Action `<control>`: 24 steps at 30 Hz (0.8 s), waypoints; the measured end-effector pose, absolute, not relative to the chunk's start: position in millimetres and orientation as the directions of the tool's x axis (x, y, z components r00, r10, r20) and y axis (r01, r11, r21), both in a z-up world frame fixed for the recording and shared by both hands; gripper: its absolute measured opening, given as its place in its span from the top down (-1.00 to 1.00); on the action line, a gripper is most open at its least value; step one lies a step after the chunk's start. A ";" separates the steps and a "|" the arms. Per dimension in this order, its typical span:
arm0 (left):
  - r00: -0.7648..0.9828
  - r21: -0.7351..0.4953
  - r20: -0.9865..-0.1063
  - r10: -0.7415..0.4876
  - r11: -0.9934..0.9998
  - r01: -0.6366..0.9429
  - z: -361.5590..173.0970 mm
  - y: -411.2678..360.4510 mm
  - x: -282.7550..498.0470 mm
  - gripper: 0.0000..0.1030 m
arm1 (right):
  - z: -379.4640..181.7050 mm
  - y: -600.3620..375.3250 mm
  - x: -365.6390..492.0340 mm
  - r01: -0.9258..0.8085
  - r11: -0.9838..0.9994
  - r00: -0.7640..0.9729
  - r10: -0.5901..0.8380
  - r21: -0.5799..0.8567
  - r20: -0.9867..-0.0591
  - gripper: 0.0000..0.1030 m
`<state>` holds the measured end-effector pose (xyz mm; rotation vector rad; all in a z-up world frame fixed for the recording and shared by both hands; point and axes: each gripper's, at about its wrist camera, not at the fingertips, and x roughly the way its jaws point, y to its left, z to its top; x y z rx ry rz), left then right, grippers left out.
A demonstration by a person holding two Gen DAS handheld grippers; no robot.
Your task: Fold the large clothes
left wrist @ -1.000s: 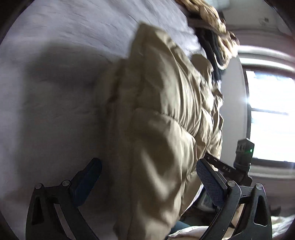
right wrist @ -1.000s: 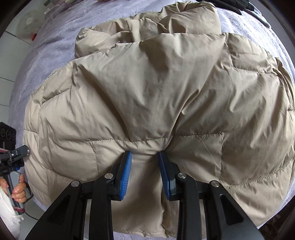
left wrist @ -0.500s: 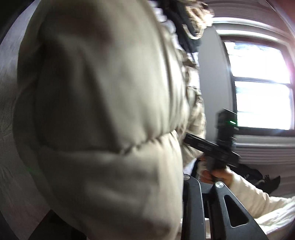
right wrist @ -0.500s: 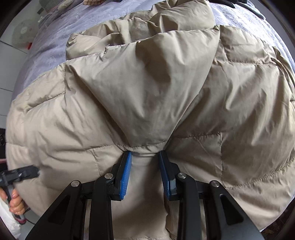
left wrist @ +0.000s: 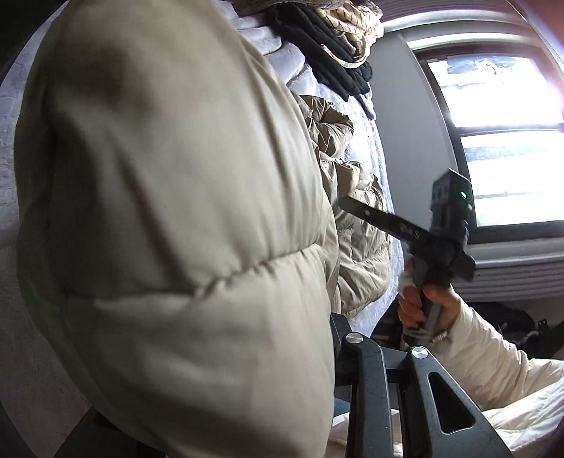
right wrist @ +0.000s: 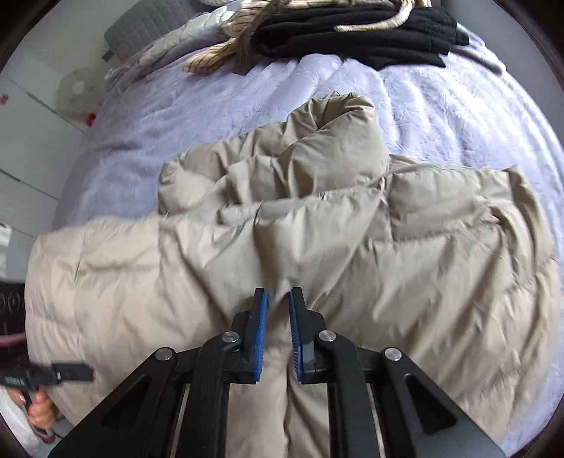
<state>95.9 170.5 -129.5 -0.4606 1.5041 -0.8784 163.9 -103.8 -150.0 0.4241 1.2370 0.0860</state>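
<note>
A puffy beige jacket [right wrist: 352, 246] lies spread on the lavender bedspread [right wrist: 176, 112]. My right gripper [right wrist: 278, 331] is over its near edge. The blue pads are closing, and a thin ridge of jacket fabric runs between them. In the left wrist view a lifted bulge of the jacket [left wrist: 176, 211] fills the left and middle. My left gripper [left wrist: 282, 359] is shut on it. Only its right finger [left wrist: 366, 387] shows; the other is hidden behind the fabric. A hand holds the right gripper [left wrist: 349, 206] against the jacket's far side. The left gripper [right wrist: 70, 373] shows at the left edge.
Folded black clothes [right wrist: 352, 31] and a cream patterned cloth [right wrist: 218, 56] lie at the head of the bed. A bright window [left wrist: 493, 141] stands beyond the bed's side. A white fan [right wrist: 75, 93] stands by the wall. A white sleeve [left wrist: 476, 352] reaches in from the lower right.
The left gripper went from wide open to shut on the jacket and rose with it. The right pads drew closer together, and the right view drew back, showing more bed.
</note>
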 end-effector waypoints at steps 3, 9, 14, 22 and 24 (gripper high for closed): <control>-0.138 -0.741 -0.669 -0.730 0.638 0.210 -109.1 153.4 91.5 0.36 | -179.8 -106.2 186.6 0.166 0.900 0.291 0.346 0.403 -0.892 0.73; -0.108 -0.700 -0.700 -0.706 0.648 0.300 -47.9 90.6 79.2 0.36 | -221.6 -114.7 202.7 0.168 0.868 0.229 0.428 0.468 -0.874 0.81; -0.097 -0.627 -0.759 -0.644 0.684 0.372 -16.3 17.3 66.5 0.36 | -233.1 -131.3 198.5 0.192 0.803 0.229 0.523 0.564 -0.821 0.85; -0.061 -0.496 -0.850 -0.523 0.757 0.426 -2.4 -50.3 38.4 0.35 | -232.0 -165.1 197.6 0.243 0.692 0.192 0.652 0.679 -0.733 0.81; -0.054 -0.469 -0.865 -0.498 0.767 0.439 -0.4 -52.3 34.7 0.35 | -214.5 -181.8 192.1 0.220 0.705 0.204 0.643 0.675 -0.738 0.80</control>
